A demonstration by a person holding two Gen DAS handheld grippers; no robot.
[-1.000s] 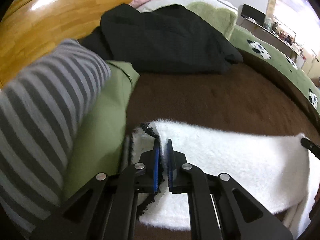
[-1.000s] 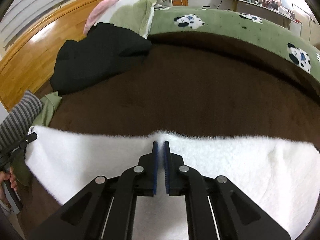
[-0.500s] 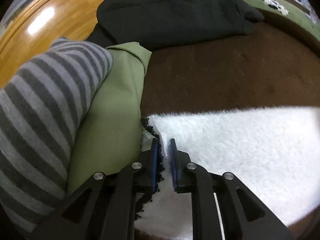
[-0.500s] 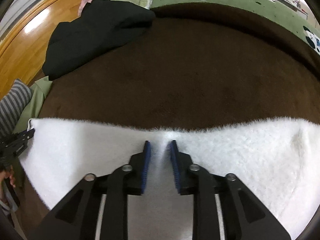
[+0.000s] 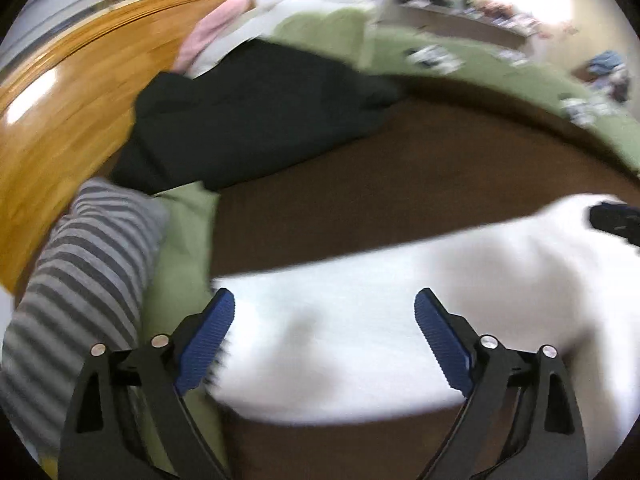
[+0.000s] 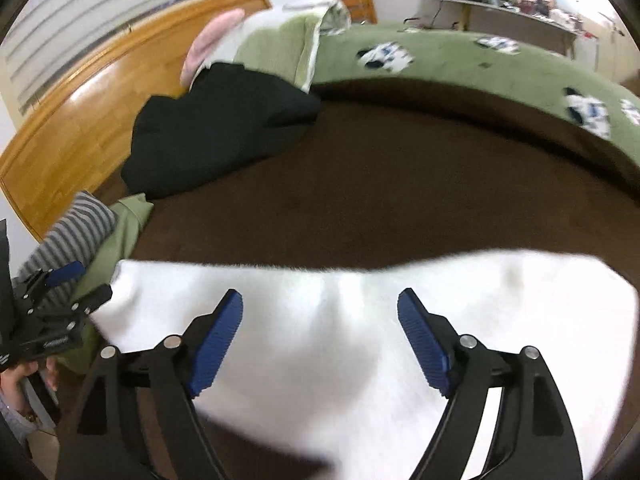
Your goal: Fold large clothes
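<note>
hand (image 6: 38,372) only in right view

My fluffy white garment (image 6: 360,320) is thick, soft pile, lying on a matt brown plush blanket (image 6: 400,200). My left gripper (image 5: 324,320) and right gripper (image 6: 320,320) are matt black plastic with ribbed blue pads (image 6: 218,340) and shiny metal pins. The wooden headboard (image 5: 60,120) is glossy with varnish. The black garment (image 6: 216,128) is dull, smooth cloth; the striped cloth (image 5: 80,272) looks knitted.
</note>
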